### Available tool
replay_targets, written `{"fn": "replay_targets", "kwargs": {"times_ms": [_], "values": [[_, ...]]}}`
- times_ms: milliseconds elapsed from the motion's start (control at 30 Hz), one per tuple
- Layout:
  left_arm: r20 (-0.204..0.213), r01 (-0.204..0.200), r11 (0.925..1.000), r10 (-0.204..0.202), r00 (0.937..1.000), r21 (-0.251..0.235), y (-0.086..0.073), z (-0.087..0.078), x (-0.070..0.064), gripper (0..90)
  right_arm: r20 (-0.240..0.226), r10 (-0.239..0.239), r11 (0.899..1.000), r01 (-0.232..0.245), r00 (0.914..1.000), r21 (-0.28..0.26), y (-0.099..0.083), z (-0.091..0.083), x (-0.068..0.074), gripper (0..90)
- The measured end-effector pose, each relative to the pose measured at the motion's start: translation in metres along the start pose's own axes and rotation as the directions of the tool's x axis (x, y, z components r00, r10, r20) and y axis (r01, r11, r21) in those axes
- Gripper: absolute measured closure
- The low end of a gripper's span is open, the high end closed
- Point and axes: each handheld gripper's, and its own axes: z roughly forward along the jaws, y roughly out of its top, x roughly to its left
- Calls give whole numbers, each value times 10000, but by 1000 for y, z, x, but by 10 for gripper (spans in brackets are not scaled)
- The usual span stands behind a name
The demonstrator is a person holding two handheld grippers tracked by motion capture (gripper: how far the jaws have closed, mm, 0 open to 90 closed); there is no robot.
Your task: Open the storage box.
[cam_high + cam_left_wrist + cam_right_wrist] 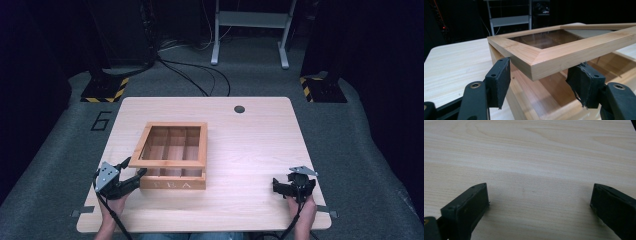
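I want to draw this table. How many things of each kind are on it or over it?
Wooden box with a glass lid: 1
Tools in the person's hands: 2, the left tool at the lid's corner, the right tool over the bare table
Total: 3

The box [172,182] was light wood, divided into compartments, and sat on the table's left half, its front face lettered (letters too small to read). Its glass-paned lid [170,145] stood raised off the front edge, tilted up, framed in the same wood.
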Motion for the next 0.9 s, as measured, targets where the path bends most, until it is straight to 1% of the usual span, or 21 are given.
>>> {"fn": "replay_targets", "kwargs": {"times_ms": [67, 100, 167, 300, 333, 367, 500, 533, 600, 633, 733, 767, 800, 833, 900], "values": [[-46, -55, 9999, 55, 10000, -84, 3, 1, 0, 346, 3, 13, 10000, -13, 10000, 7, 0, 0, 0, 12], [-147, -102, 9996, 99, 9998, -254, 4, 3, 0, 342, 2, 3, 10000, -3, 10000, 17, 0, 0, 0, 12], [-224, -187, 9991, 179, 9996, -369, 5, 4, -1, 341, -1, 4, 10000, -4, 10000, 2, 0, 0, 0, 13], [-351, -268, 9989, 254, 9991, -380, 8, 8, -1, 335, -6, -59, 10000, 59, 10000, -13, 0, 0, 0, 12], [-481, -308, 9989, 291, 9984, -351, 10, 10, -2, 329, 1, 3, 10000, -3, 10000, 19, 0, 0, 0, 13], [-481, -308, 9989, 291, 9984, -351, 10, 10, -2, 329, 1, 3, 10000, -3, 10000, 19, 0, 0, 0, 13], [-751, -377, 9986, 347, 9966, -378, 19, 14, -2, 332, 4, 17, 10000, -17, 10000, 15, 0, 0, 0, 13], [-751, -377, 9986, 347, 9966, -378, 19, 14, -2, 335, 4, 17, 10000, -17, 10000, 15, 0, 0, 0, 13], [-878, -377, 9984, 338, 9956, -423, 27, 16, -1, 344, 1, -10, 10000, 10, 10000, -1, 0, 0, 0, 13], [-878, -377, 9984, 338, 9956, -423, 27, 16, -1, 347, 1, -10, 10000, 10, 10000, -1, 0, 0, 0, 13], [-849, -398, 9983, 361, 9957, -419, 35, 18, 2, 353, 6, 29, 10000, -29, 10000, 8, 0, 0, 0, 13], [-858, -367, 9980, 323, 9958, -505, 38, 19, 3, 359, 5, 30, 10000, -30, 10000, 10, 0, 0, 0, 13], [-886, -408, 9975, 356, 9954, -574, 43, 20, 5, 384, 6, 27, 10000, -27, 10000, 9, 0, 0, 0, 13], [-886, -408, 9975, 356, 9954, -574, 43, 20, 5, 387, 6, 27, 10000, -27, 10000, 9, 0, 0, 0, 13], [-918, -431, 9972, 374, 9951, -612, 52, 23, 8, 400, 4, 28, 10000, -28, 10000, 7, 0, 0, 0, 13]]}}
